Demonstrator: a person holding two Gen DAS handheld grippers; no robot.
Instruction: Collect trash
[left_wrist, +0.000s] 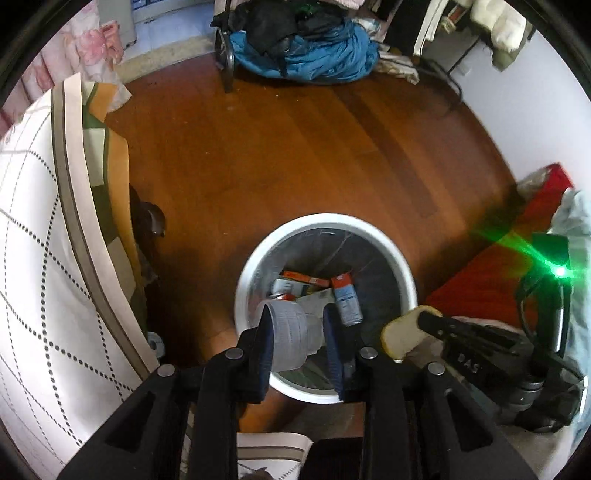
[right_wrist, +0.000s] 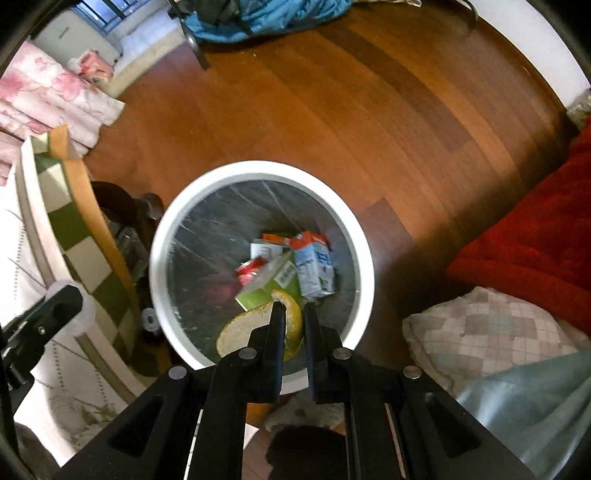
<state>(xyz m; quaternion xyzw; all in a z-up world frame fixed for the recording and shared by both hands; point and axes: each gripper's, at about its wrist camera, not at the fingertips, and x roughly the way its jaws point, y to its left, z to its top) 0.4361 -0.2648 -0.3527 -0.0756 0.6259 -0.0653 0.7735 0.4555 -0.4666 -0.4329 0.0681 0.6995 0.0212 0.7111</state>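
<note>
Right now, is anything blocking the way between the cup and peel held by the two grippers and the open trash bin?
Nothing visible does. The left gripper holds the plastic cup over the bin, and the right gripper holds the peel over its near rim. The bin's mouth is open, with only cartons at the bottom.

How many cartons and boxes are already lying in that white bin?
4, perhaps more underneath: a blue-and-white carton at the right, a green box in the middle, an orange-edged box at the far side, and a red pack at the left.
</note>
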